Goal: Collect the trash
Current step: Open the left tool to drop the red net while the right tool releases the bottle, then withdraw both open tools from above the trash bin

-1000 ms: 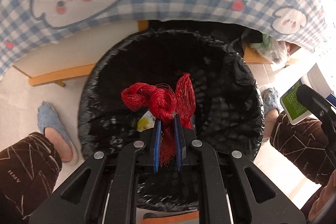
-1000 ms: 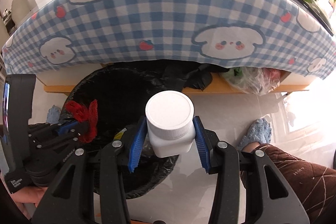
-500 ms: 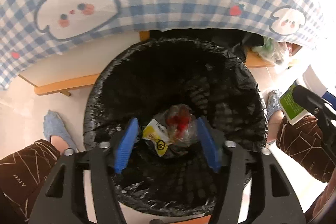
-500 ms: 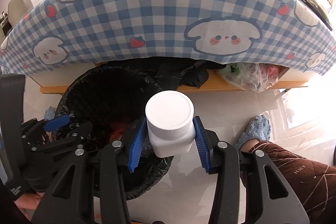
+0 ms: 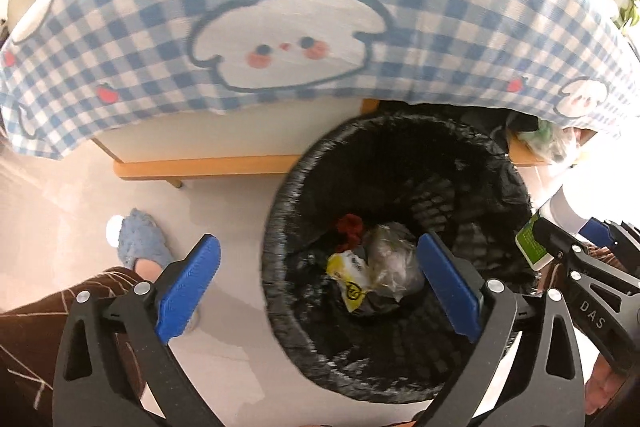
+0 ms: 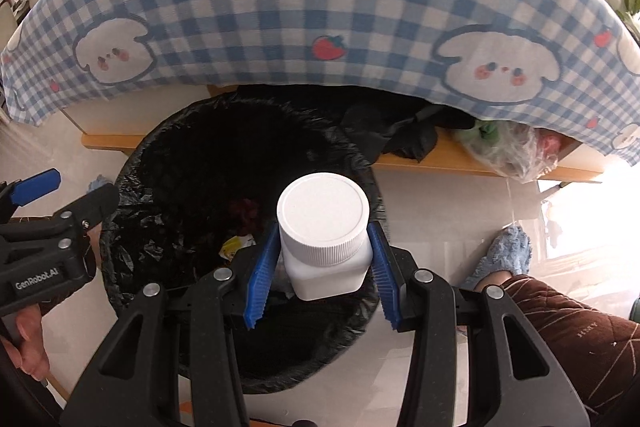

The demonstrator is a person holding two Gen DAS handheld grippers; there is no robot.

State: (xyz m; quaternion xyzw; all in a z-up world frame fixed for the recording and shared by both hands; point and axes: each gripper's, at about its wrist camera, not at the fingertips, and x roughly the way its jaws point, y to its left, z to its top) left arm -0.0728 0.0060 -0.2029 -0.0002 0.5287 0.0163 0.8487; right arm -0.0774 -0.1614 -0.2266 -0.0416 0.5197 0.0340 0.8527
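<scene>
A round bin lined with a black bag point(image 5: 280, 227) point(image 6: 132, 179) stands on the floor by the table. Inside lie a red thread bundle point(image 5: 349, 227) point(image 6: 248, 213), a yellow wrapper point(image 5: 348, 275) and a clear plastic wad point(image 5: 394, 259). My left gripper point(image 5: 316, 283) is open and empty, above the bin's left rim. My right gripper point(image 6: 322, 269) is shut on a white plastic bottle point(image 6: 324, 239) with a white screw cap, held over the bin's right side. The right gripper and bottle show at the left view's right edge point(image 5: 560, 239).
A blue checked tablecloth with dog faces point(image 5: 280, 39) point(image 6: 320, 7) hangs over the table behind the bin. A wooden rail point(image 5: 208, 167) runs beneath it. Plastic bags point(image 6: 508, 147) lie under the table. The person's legs and blue slippers point(image 5: 140, 243) point(image 6: 504, 259) flank the bin.
My left gripper opened and dropped the red thread bundle into the bin, then drew back left and up. The right gripper moved over the bin, still holding the bottle.
</scene>
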